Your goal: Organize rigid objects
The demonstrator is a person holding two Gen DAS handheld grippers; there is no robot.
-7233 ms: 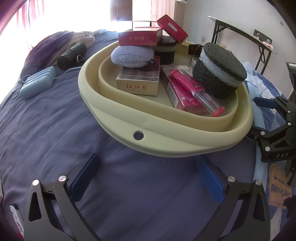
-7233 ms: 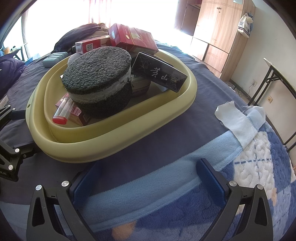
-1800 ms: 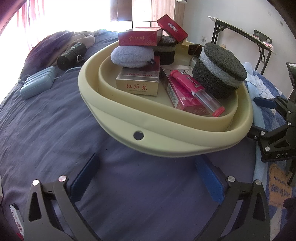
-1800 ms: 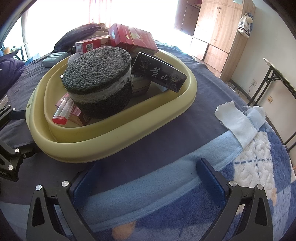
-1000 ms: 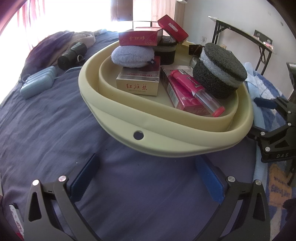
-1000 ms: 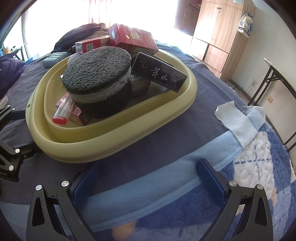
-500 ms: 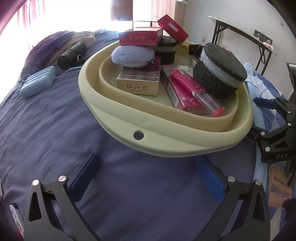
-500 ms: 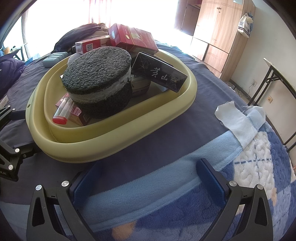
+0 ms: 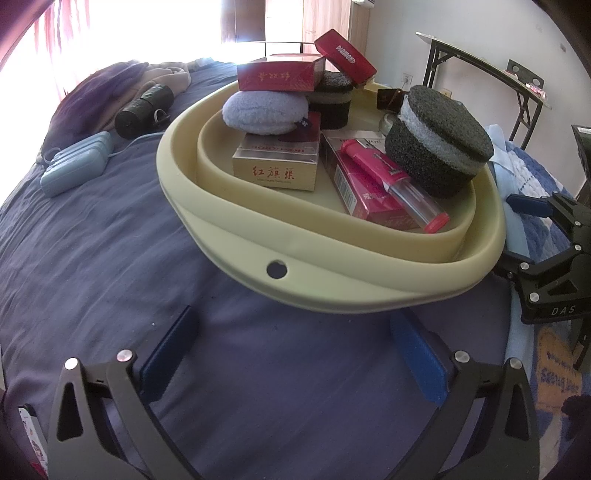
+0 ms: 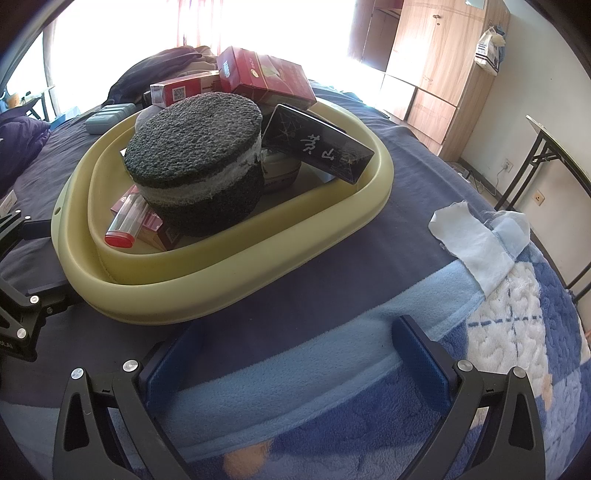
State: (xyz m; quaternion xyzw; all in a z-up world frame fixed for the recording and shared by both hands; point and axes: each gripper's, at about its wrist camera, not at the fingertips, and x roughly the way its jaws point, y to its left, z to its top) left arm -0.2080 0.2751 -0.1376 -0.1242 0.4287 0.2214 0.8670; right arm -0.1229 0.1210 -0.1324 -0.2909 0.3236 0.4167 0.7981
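1 basin (image 9: 369, 291). Inside: 2 dark round sponges (image 9: 439, 144) (image 9: 330, 98), 1 blue puff (image 9: 264, 112), approx. 5 boxes, incl. 1 gold (image 9: 275, 168) & 1 black (image 10: 317, 144), 1 pink tube (image 9: 391, 184). On bed: 1 power strip (image 9: 75, 168), 1 black roll (image 9: 144, 110).

A bedroom in daylight — the window (image 10: 240, 22) behind is blown out white, with a pinkish curtain (image 9: 44, 40) at its edge. A dark blue bedsheet (image 9: 92, 229) covers the bed, with a blue-and-white fleece blanket (image 10: 498, 332) over one side. A wooden wardrobe (image 10: 436, 62) stands against the white wall (image 10: 535, 92), a bag hung on it. A black-legged folding table (image 9: 480, 62) stands beside the wall — sockets sit low on it.
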